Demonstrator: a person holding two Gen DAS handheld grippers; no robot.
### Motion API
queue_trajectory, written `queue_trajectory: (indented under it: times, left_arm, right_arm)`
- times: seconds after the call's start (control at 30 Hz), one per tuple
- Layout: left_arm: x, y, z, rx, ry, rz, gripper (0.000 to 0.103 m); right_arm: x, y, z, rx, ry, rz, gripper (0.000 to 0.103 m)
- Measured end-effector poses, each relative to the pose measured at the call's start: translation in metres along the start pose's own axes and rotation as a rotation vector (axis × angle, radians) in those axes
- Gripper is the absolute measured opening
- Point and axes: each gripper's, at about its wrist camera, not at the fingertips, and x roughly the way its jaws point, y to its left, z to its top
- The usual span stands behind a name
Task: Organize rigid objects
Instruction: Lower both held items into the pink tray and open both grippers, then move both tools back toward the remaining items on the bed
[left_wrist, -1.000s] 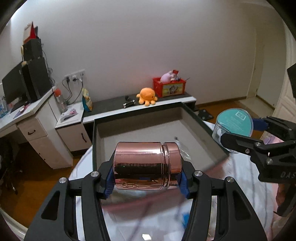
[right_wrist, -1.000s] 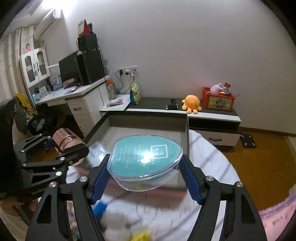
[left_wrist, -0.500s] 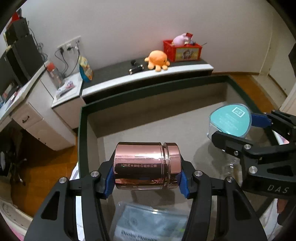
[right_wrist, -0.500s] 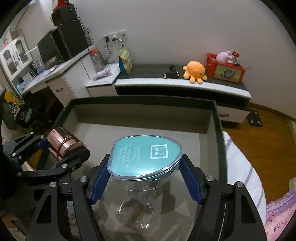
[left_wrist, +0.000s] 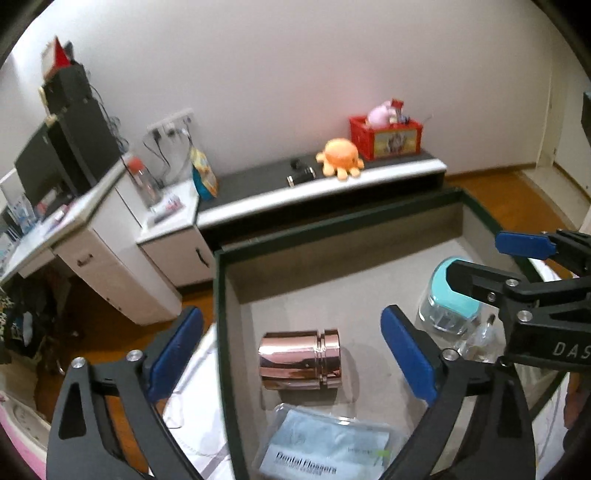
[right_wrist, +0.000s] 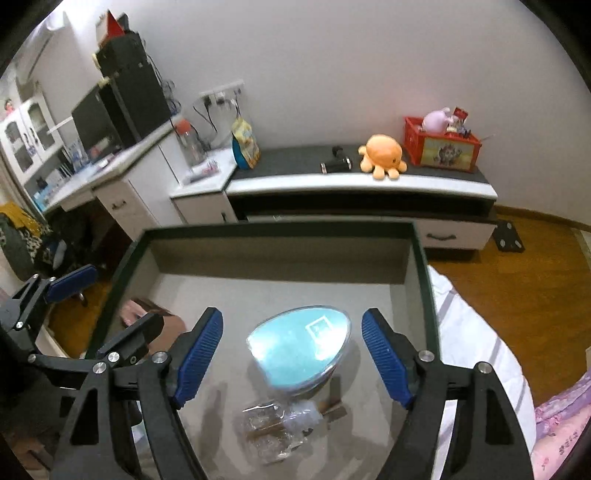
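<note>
With both sets of jaws spread wide and empty, the two carried items lie loose on the floor of the dark-rimmed box (left_wrist: 220, 302). Left gripper (left_wrist: 291, 354) holds nothing; the rose-gold metal canister (left_wrist: 300, 361) rests on its side below and between the blue pads, touching neither. Its long axis runs left-right across the gripper's opening, lid end toward the right finger. Right gripper (right_wrist: 291, 356) likewise holds nothing; the teal-lidded clear container (right_wrist: 299, 350) sits on the box floor between and beneath its fingers, apart from both, lid tilted up toward the camera.

Also in the box: a dental flosser pack (left_wrist: 325, 448) just in front of the canister, and a crinkled clear packet (right_wrist: 280, 428) just in front of the container.

Judgement: both placements look complete. Each item is centred under its own gripper, so each hand's way out is straight up and back; the canister, lying on its curved side, may roll if nudged.
</note>
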Motion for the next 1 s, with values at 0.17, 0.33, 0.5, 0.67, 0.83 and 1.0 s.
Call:
queue_trajectory:
  times: [0.17, 0.33, 0.5, 0.67, 0.83, 1.0]
  left_arm:
    - [-0.046, 0.000, -0.006, -0.006, -0.100, 0.030, 0.103]
    - [-0.093, -0.003, -0.022, -0.016, -0.181, 0.045, 0.103]
    - [-0.146, -0.007, -0.055, -0.046, -0.267, 0.051, 0.103]
    - [-0.207, -0.016, -0.096, -0.082, -0.381, 0.065, 0.103]
    - [-0.255, -0.029, -0.141, -0.146, -0.485, 0.055, 0.103]
    - [-0.285, -0.047, -0.181, -0.143, -0.543, 0.059, 0.103]
  right_arm:
    - [-0.044, 0.012, -0.007, -0.030, -0.081, 0.008, 0.081]
    - [-0.084, 0.021, -0.023, -0.056, -0.145, 0.001, 0.084]
    - [-0.133, 0.023, -0.055, -0.068, -0.238, 0.013, 0.084]
    - [-0.184, 0.030, -0.097, -0.087, -0.347, 0.019, 0.084]
    - [-0.230, 0.045, -0.147, -0.145, -0.482, -0.037, 0.085]
    - [-0.262, 0.052, -0.196, -0.158, -0.598, -0.093, 0.085]
